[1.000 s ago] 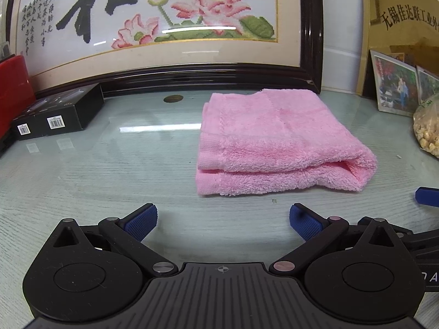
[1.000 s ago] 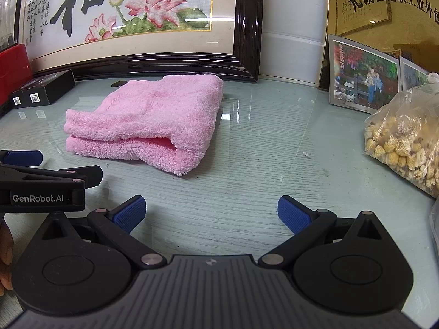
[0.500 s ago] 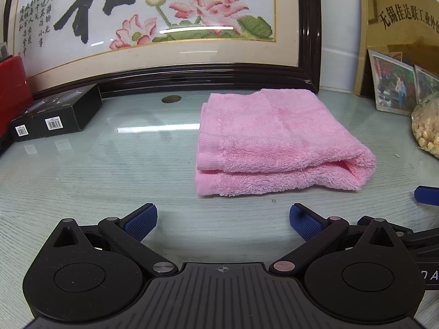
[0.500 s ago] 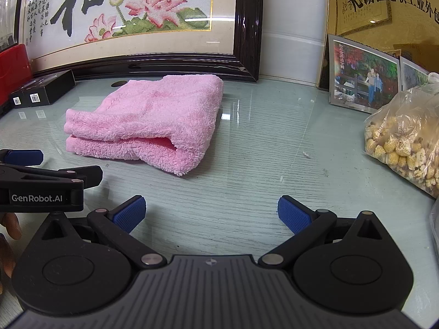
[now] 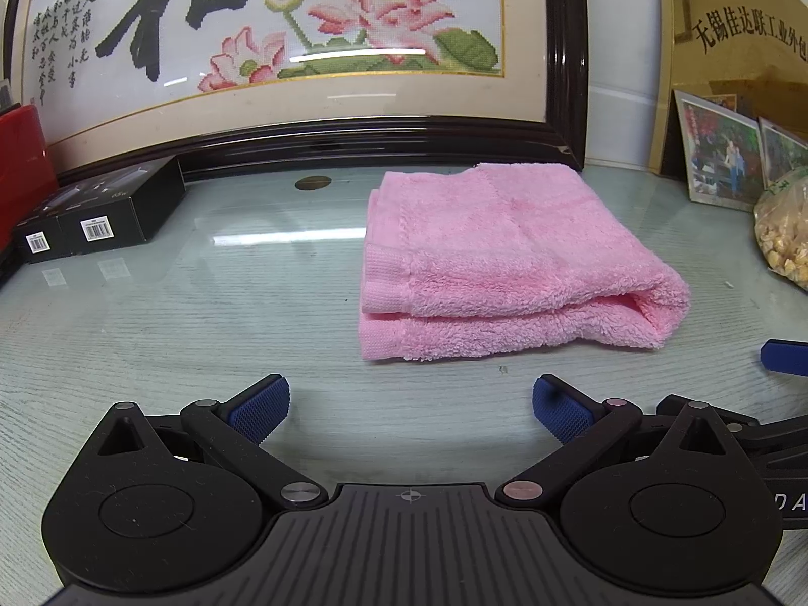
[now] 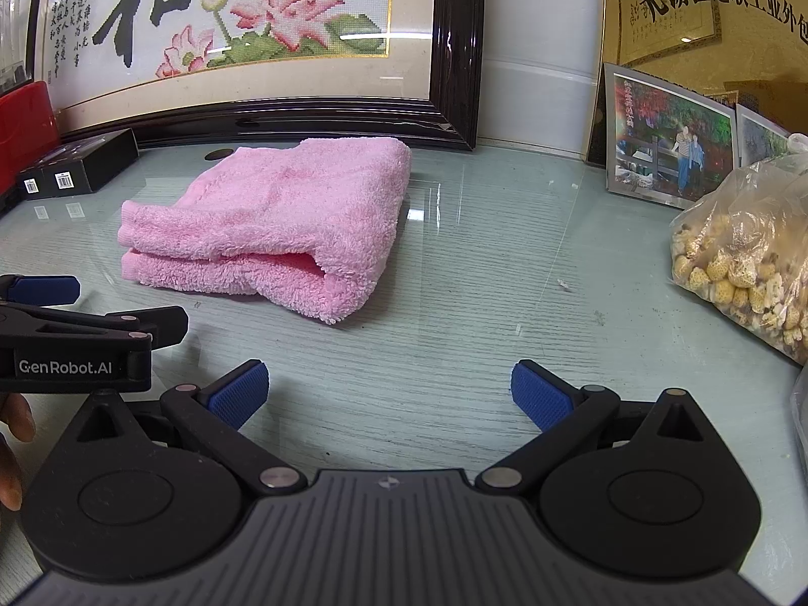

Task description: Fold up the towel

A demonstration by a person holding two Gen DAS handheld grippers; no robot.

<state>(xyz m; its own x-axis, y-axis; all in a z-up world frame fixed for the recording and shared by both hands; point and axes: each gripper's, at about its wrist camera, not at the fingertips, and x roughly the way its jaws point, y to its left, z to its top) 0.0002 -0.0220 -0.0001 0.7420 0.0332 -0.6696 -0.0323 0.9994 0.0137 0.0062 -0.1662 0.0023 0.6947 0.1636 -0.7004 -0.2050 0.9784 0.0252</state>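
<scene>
A pink towel [image 5: 505, 252] lies folded in layers on the glass tabletop [image 5: 177, 313], its rounded fold at the right and its hemmed edges at the left. My left gripper [image 5: 411, 406] is open, a short way in front of the towel, with nothing between its blue pads. In the right wrist view the same towel [image 6: 283, 217] sits ahead and to the left. My right gripper [image 6: 390, 396] is open too and holds nothing. The left gripper's body [image 6: 76, 338] shows at the left edge of that view, with a person's fingertips [image 6: 15, 419] below it.
A large framed embroidery [image 5: 303, 40] leans against the back wall. Black boxes [image 5: 101, 217] and a red object [image 5: 20, 161] sit at the left. Framed photos [image 6: 666, 151] and a plastic bag of pale lumpy food [image 6: 742, 257] stand at the right.
The left gripper has drifted slightly; the towel sits a touch lower in its view. A person's fingertips have come further into the right wrist view. Both grippers stay open.
</scene>
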